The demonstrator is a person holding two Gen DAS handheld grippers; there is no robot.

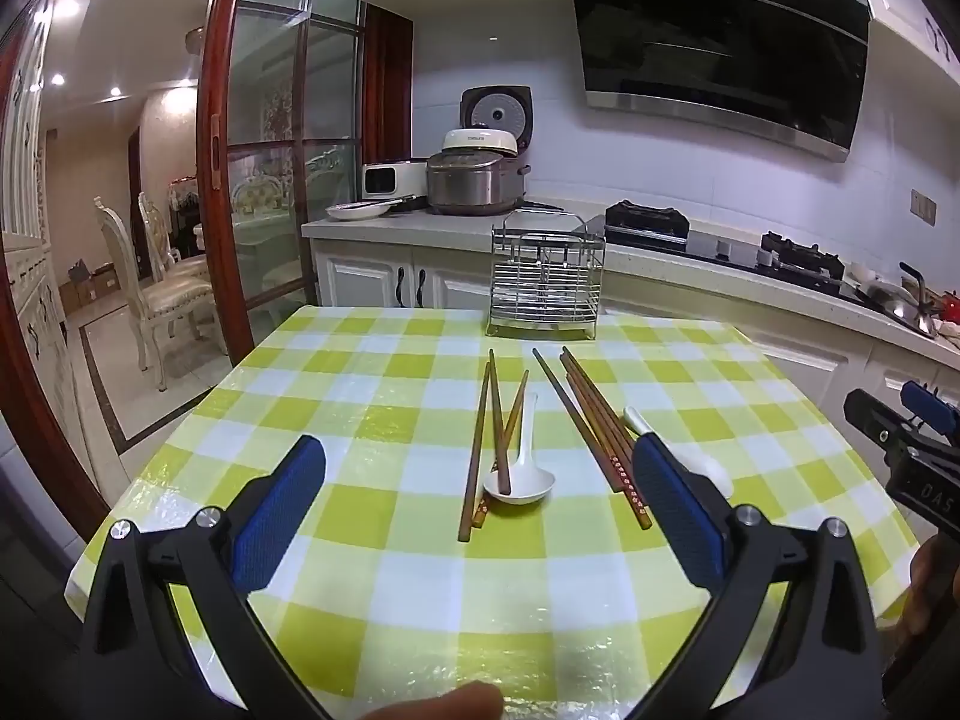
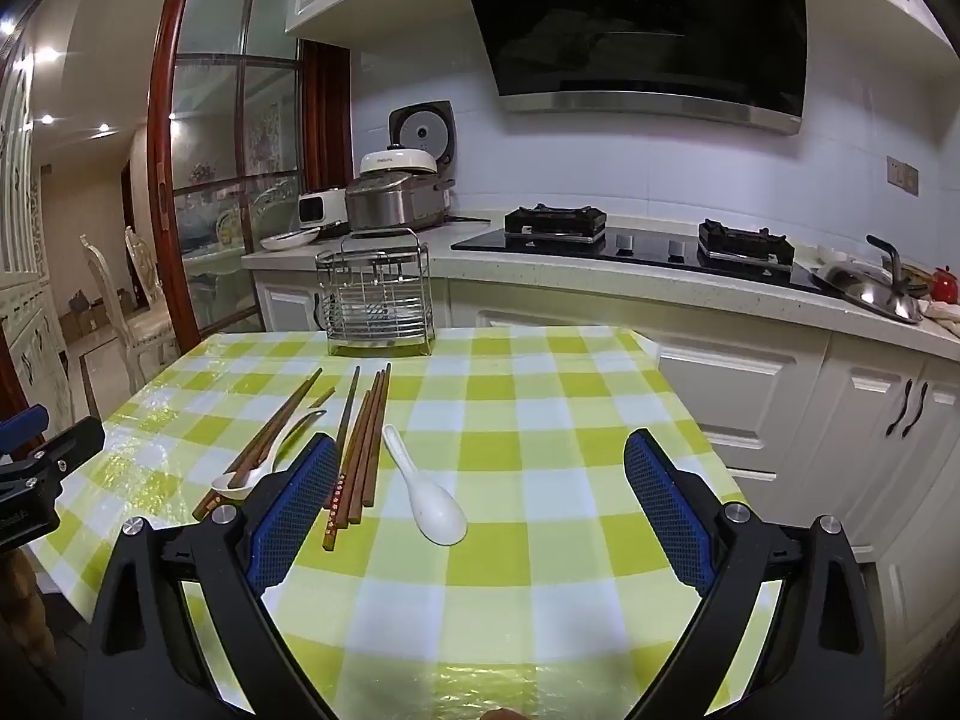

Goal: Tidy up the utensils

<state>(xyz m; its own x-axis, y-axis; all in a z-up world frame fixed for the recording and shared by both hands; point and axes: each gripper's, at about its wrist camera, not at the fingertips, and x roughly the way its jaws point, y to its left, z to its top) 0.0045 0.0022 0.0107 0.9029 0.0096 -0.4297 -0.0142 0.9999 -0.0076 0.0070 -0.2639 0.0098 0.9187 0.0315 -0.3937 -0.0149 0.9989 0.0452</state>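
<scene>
Two white spoons lie on the surface point(image 1: 372, 570) among brown chopsticks. One spoon point(image 1: 521, 468) rests under a loose bundle of three chopsticks point(image 1: 492, 438), one of which ends in its bowl. The other spoon point(image 2: 427, 495) lies just right of a tighter bundle of chopsticks point(image 2: 360, 450), bowl toward the cameras. A wire rack point(image 1: 546, 276) stands upright at the far edge of the surface, well apart from the utensils.

The left gripper point(image 1: 480, 516) hovers over the near edge with its blue-padded fingers point(image 1: 279, 516) wide apart, holding nothing. The right gripper point(image 2: 480, 510) is likewise spread and bare.

A green, white and yellow checked cloth under clear glossy film covers the surface. Behind it runs a pale counter with white cabinets point(image 2: 750, 396), a rice cooker point(image 1: 477, 180), a black gas hob point(image 2: 630, 234) and a steel sink point(image 2: 870, 294). A black range hood point(image 2: 648, 30) hangs on the tiled wall. At left, a red-framed glass door point(image 1: 264, 150) opens on a dining room with ornate chairs point(image 1: 162, 282).
</scene>
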